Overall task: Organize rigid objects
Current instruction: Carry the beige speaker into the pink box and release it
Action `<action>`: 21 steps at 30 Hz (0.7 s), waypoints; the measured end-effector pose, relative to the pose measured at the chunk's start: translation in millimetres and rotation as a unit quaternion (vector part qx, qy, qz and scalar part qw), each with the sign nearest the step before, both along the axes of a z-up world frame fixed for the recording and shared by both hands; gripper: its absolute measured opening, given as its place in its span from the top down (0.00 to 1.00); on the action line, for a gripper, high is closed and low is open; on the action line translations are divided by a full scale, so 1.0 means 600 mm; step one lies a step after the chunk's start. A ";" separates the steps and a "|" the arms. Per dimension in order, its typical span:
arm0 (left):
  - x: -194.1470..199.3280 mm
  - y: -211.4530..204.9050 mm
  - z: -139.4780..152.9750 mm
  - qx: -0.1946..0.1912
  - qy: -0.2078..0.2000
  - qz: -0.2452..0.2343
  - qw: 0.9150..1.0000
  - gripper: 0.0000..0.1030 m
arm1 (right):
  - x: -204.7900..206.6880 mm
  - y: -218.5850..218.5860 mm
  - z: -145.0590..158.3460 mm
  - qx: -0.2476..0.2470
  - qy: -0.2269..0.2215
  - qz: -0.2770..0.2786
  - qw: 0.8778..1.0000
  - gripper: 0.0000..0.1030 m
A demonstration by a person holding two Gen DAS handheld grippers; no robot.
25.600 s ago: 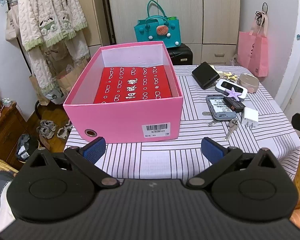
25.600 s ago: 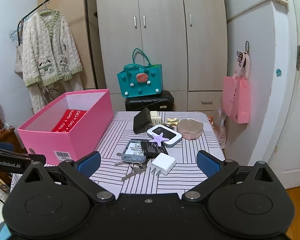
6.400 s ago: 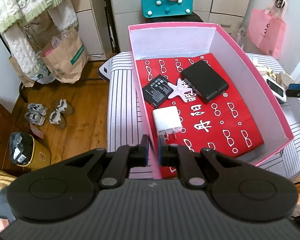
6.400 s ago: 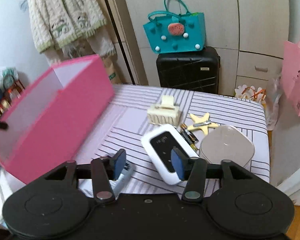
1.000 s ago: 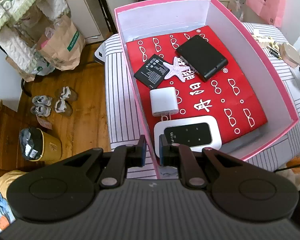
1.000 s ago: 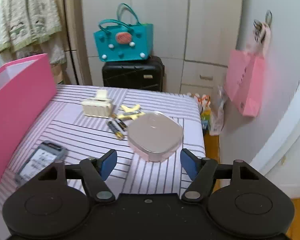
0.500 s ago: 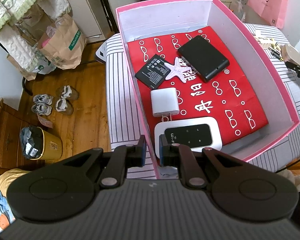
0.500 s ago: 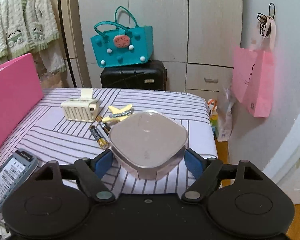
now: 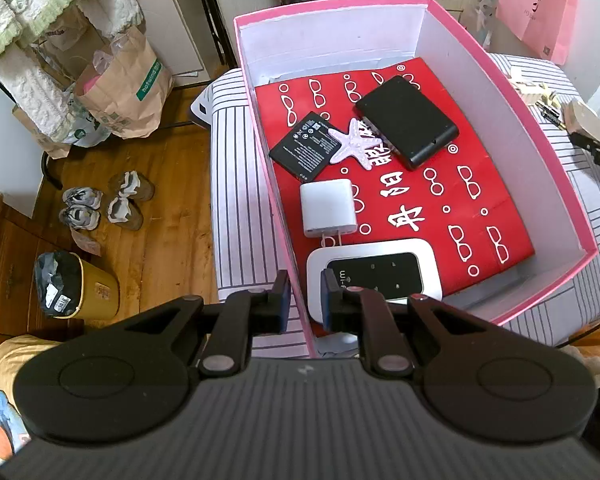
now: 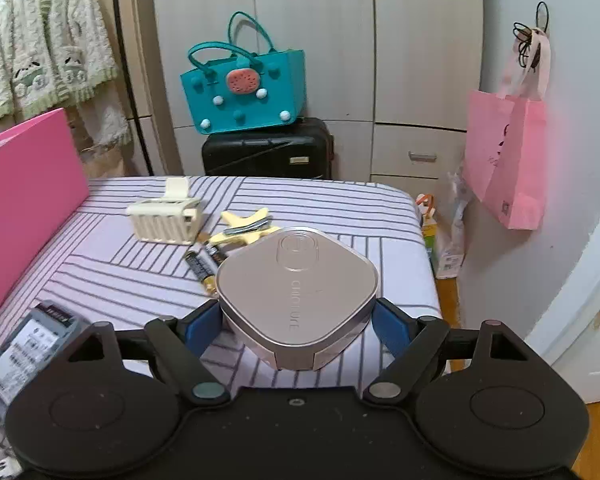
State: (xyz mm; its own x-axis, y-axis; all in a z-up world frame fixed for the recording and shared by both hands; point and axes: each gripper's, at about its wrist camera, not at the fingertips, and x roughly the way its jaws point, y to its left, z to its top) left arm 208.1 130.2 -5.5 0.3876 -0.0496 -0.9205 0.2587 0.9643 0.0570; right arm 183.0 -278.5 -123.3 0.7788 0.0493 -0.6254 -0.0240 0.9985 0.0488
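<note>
My left gripper (image 9: pixel 303 300) is shut on the left wall of the pink box (image 9: pixel 572 196), which is tilted up. Inside lie a white WiFi router (image 9: pixel 374 270), a white charger (image 9: pixel 327 208), a black battery (image 9: pixel 305 146), a pale starfish clip (image 9: pixel 358 148) and a black case (image 9: pixel 406 122). My right gripper (image 10: pixel 298 322) is open around a beige rounded-square compact (image 10: pixel 298 284) on the striped table; its blue pads sit at the compact's two sides. The box's outer wall shows in the right wrist view (image 10: pixel 24 184).
On the table (image 10: pixel 340 208) behind the compact lie two batteries (image 10: pixel 202 266), a yellow star hair clip (image 10: pixel 246 222) and a cream claw clip (image 10: pixel 166 218). A grey phone-like device (image 10: pixel 28 340) lies at the left front. The table's right edge is close to the compact.
My right gripper has moved forward until its pads flank the compact. My left gripper keeps its hold on the box wall, shifting only slightly.
</note>
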 end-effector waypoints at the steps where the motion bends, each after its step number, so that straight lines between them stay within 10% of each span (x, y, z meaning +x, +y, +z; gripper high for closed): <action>1: -0.001 0.000 0.000 0.000 -0.001 -0.001 1.000 0.87 | -0.003 0.001 0.001 0.002 0.001 0.002 1.000 0.17; 11: -0.004 -0.001 -0.001 -0.001 -0.004 -0.001 1.000 0.86 | -0.040 0.016 0.016 0.091 0.033 0.029 0.995 0.17; 21: -0.006 0.002 -0.001 -0.010 -0.008 -0.003 1.000 0.85 | -0.082 0.061 0.002 0.029 -0.001 0.066 0.997 0.15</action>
